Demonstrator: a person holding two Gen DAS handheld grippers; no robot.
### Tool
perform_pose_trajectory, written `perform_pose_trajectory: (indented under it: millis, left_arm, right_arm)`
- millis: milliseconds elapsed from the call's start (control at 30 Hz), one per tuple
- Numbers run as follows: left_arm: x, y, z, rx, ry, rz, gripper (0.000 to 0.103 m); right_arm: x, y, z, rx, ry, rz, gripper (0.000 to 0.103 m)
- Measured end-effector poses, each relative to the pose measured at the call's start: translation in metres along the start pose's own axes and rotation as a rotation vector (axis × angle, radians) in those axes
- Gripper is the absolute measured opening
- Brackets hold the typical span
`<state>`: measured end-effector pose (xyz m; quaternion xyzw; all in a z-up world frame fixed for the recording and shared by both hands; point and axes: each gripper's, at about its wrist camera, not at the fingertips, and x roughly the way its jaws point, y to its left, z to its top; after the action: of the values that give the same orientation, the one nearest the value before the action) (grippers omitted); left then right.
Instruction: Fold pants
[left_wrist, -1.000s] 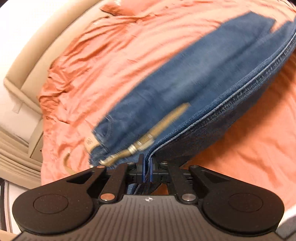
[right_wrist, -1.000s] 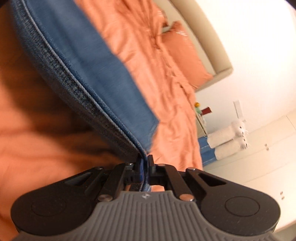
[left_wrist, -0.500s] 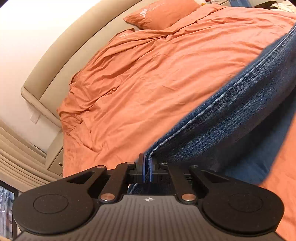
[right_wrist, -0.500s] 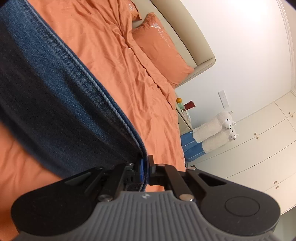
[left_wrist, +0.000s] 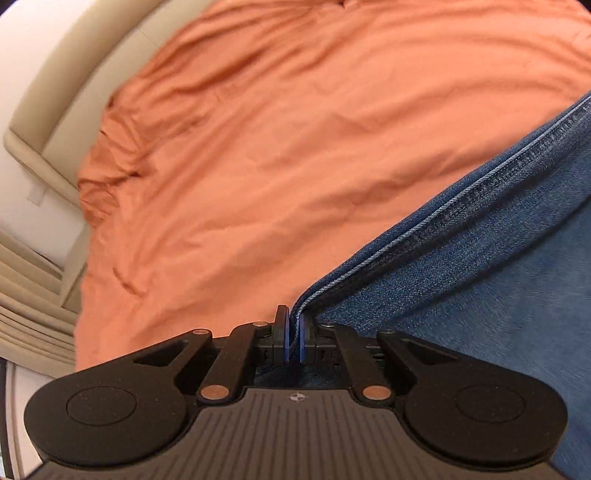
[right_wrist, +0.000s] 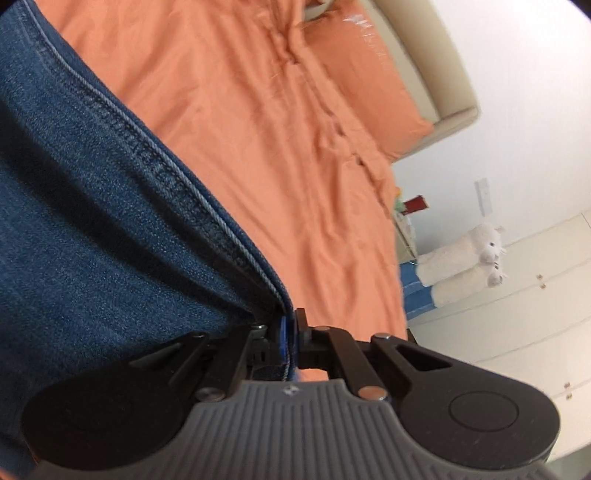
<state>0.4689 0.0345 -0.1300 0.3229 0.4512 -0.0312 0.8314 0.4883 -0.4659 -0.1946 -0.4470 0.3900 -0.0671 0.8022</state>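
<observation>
The pants are blue denim jeans (left_wrist: 480, 266) over an orange bed cover (left_wrist: 277, 129). My left gripper (left_wrist: 293, 334) is shut on a seamed edge of the jeans; the cloth runs up and right from the jaws. My right gripper (right_wrist: 290, 338) is shut on the jeans (right_wrist: 92, 221) too; the seamed edge runs up and left from it. The denim hangs taut between both grippers. The waistband and belt are out of view.
A beige padded headboard (left_wrist: 70, 74) lies at the far left of the bed. An orange pillow (right_wrist: 369, 81) lies by the headboard (right_wrist: 436, 66). A plush toy (right_wrist: 461, 262), a small bedside shelf (right_wrist: 406, 221) and white cupboards (right_wrist: 535, 314) stand right of the bed.
Both grippers have carried the jeans edge along: the waistband and belt seen a second ago have left the view, and both cameras now sit lower and closer to the bed cover.
</observation>
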Motion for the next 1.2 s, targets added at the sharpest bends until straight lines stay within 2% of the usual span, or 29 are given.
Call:
perform_pose_trajectory:
  millis: [167,333,400,433,467,500,533,567,600,767,833,900,933,1067,1200]
  left_arm:
    - [0.032,-0.011,-0.003,0.013,0.043,-0.015,0.005]
    - [0.031,-0.014,-0.011,0.016,0.018,-0.013,0.005]
    - [0.025,-0.012,-0.011,-0.006,-0.002,-0.009,0.010]
    - [0.022,-0.010,-0.011,-0.017,-0.006,0.000,0.017]
    - [0.018,-0.010,-0.010,-0.018,-0.010,0.001,0.020]
    - [0.015,-0.009,-0.010,-0.012,-0.015,0.002,0.026]
    - [0.010,-0.008,-0.011,-0.010,-0.023,0.014,0.045]
    - [0.004,-0.007,-0.012,-0.017,-0.039,0.023,0.063]
    - [-0.004,-0.004,-0.014,-0.029,-0.059,0.015,0.067]
    - [-0.038,0.018,-0.036,-0.110,-0.061,-0.020,0.068]
    - [-0.048,0.031,-0.050,-0.163,-0.045,-0.026,0.068]
    - [-0.051,0.049,-0.066,-0.233,-0.016,-0.048,0.068]
    - [-0.054,0.057,-0.076,-0.276,-0.007,-0.056,0.068]
    - [-0.060,0.080,-0.117,-0.424,0.016,-0.086,0.068]
    - [-0.063,0.097,-0.148,-0.552,0.046,-0.089,0.068]
  right_arm:
    - [0.039,0.024,0.010,-0.052,0.048,0.052,0.000]
    - [0.048,0.034,0.009,-0.060,0.055,0.054,0.000]
    - [0.042,0.031,0.005,-0.045,0.048,0.045,0.000]
    - [0.036,0.030,0.003,-0.033,0.044,0.045,0.000]
    - [0.032,0.024,0.001,-0.018,0.043,0.051,0.000]
    - [0.027,0.019,0.000,0.003,0.040,0.063,0.006]
    - [0.023,0.012,-0.001,0.029,0.042,0.078,0.016]
    - [0.018,0.005,-0.003,0.067,0.045,0.089,0.041]
    - [0.010,-0.005,-0.006,0.119,0.030,0.108,0.049]
    - [-0.024,-0.047,-0.040,0.391,0.044,0.195,0.047]
    - [-0.033,-0.065,-0.063,0.558,0.067,0.240,0.043]
    - [-0.034,-0.082,-0.094,0.768,0.092,0.308,0.034]
    - [-0.035,-0.087,-0.111,0.874,0.103,0.336,0.033]
    - [-0.031,-0.087,-0.169,1.250,0.123,0.415,0.035]
    - [-0.017,-0.072,-0.191,1.467,0.125,0.457,0.035]
